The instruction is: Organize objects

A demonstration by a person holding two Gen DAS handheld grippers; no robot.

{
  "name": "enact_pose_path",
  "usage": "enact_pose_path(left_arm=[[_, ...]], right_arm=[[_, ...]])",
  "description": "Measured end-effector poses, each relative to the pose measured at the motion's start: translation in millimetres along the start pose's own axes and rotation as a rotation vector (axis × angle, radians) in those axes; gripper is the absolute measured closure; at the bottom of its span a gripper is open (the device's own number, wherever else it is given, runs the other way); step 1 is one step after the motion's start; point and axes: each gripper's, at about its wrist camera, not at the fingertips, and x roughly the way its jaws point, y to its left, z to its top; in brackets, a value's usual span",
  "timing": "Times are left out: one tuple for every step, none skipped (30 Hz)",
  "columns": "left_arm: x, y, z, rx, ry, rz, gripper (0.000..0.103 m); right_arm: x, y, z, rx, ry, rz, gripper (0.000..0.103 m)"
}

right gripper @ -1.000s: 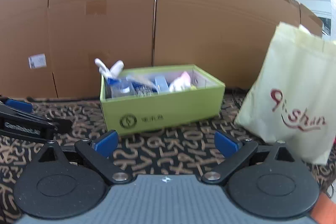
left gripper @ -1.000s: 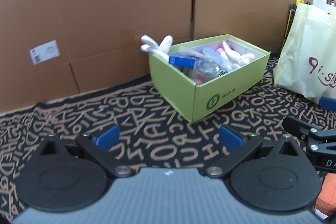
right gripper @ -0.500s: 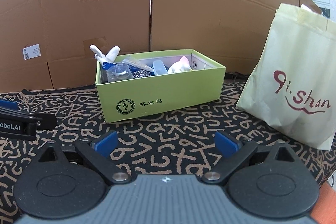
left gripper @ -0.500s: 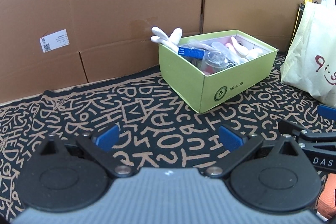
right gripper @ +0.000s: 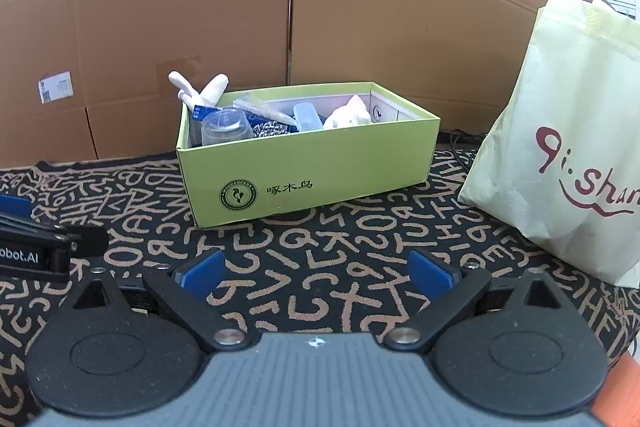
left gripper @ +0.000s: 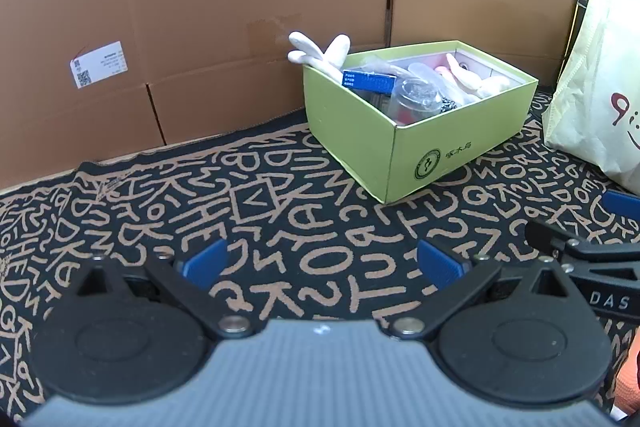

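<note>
Letter-print mat (right gripper: 320, 243), cardboard wall behind: both views pulled back from full green box (right gripper: 312, 163); left hand-held gripper (left gripper: 320, 263) and right hand-held gripper (right gripper: 316, 275) agape, empty.

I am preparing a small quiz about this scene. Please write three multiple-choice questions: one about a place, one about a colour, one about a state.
1. Where does the cream tote bag stand?
A. right of the box
B. inside the box
C. left of the box

2. What colour is the box?
A. red
B. light green
C. black

3. How is the right gripper?
A. shut on a cup
B. shut, empty
C. open, empty

Answers: 1 A, the bag stands at the box's right end; 2 B, its walls are light green; 3 C, the blue pads stand apart over bare mat.
</note>
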Motion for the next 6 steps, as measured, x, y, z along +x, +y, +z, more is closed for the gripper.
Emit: enact_pose_path(left_arm=[[0.1,0.1,-0.4,0.002,-0.003,-0.002,0.0],[0.0,0.1,-1.1,0.004,-0.008,-0.005,0.0],[0.1,-0.1,-1.7,0.003,-0.008,-0.001,0.0],[0.5,0.1,-1.9,0.002,-0.005,0.001,0.0],[1.0,0.3,-2.2,0.002,-0.001,-0.002,0.0],[1.5,0.2,-2.4,0.003,0.003,-0.004,0.0]], right_arm=[[0.8,0.5,-0.4,-0.002,0.001,0.002,0.002],[1.4,1.1,-0.4,-0.004,0.004,0.003,0.002],[1.7,1.7,-0.2,-0.006,0.006,0.003,0.002],[1.8,1.9,-0.1,-0.008,0.006,0.005,0.002],[1.9,2.3,0.1,-0.01,0.006,0.007,0.002],[2.1,2.2,0.5,-0.013,0.006,0.009,0.002]])
